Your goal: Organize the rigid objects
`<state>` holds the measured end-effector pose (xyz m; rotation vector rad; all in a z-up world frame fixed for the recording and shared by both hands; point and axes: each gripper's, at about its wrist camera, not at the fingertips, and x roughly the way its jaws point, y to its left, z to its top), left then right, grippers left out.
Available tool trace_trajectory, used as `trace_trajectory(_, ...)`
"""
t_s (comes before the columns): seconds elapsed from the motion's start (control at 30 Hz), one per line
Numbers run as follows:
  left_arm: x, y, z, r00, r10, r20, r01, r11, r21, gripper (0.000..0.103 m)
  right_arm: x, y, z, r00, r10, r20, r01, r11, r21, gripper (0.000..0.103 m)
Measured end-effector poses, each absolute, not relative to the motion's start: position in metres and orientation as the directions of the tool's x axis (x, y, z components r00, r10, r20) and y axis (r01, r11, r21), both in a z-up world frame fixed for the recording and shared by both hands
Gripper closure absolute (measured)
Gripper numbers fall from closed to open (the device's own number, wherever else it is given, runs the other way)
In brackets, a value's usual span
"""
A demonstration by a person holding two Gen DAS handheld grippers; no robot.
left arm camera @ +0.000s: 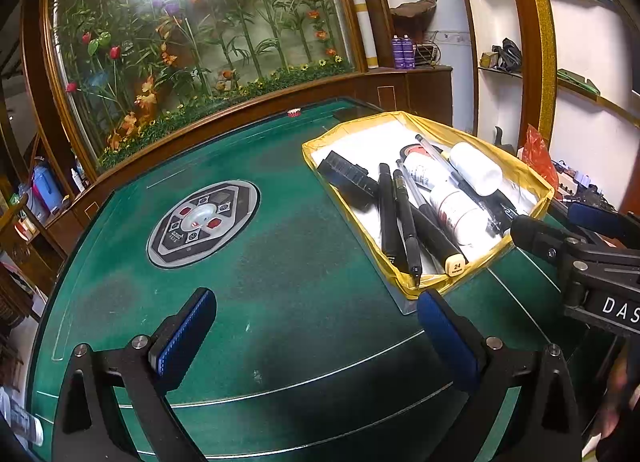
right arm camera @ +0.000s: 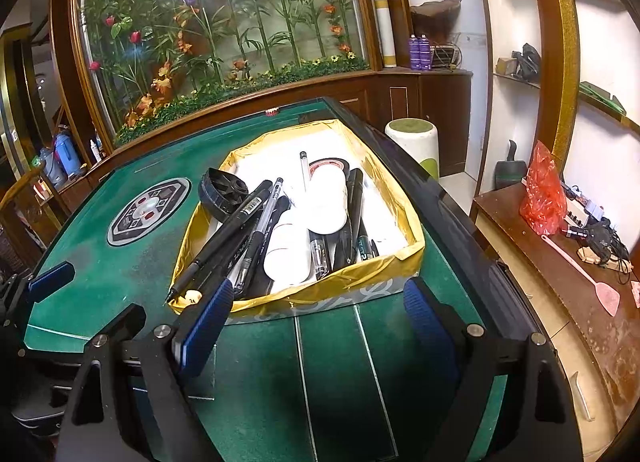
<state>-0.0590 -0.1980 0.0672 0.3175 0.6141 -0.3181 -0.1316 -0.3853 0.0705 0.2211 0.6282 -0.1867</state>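
Now the yellow-lined box (right arm camera: pixel 280 298) sits on the green surface (left arm camera: pixel 280 221), full of black pens (right arm camera: pixel 224 238), white bottles (right arm camera: pixel 326 201) and a black brush (left arm camera: pixel 348 175). The left hand-held gripper (left arm camera: pixel 316 338) is spread wide with nothing in it, well apart from the box. The right hand-held gripper (right arm camera: pixel 320 326) is also spread wide and empty, just beside the box's near wall.
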Motion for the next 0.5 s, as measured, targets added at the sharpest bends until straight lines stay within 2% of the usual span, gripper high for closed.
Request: trace_trajectory(0.5, -0.0539, -0.1901, 0.0652, 0.758, -0.193, -0.623, 0.375, 0.911, 0.174, 0.001, -0.1291, -0.3832, 0.0709, 0.796, -0.103, -0.596, 0.236, 0.960, 0.150, 0.017)
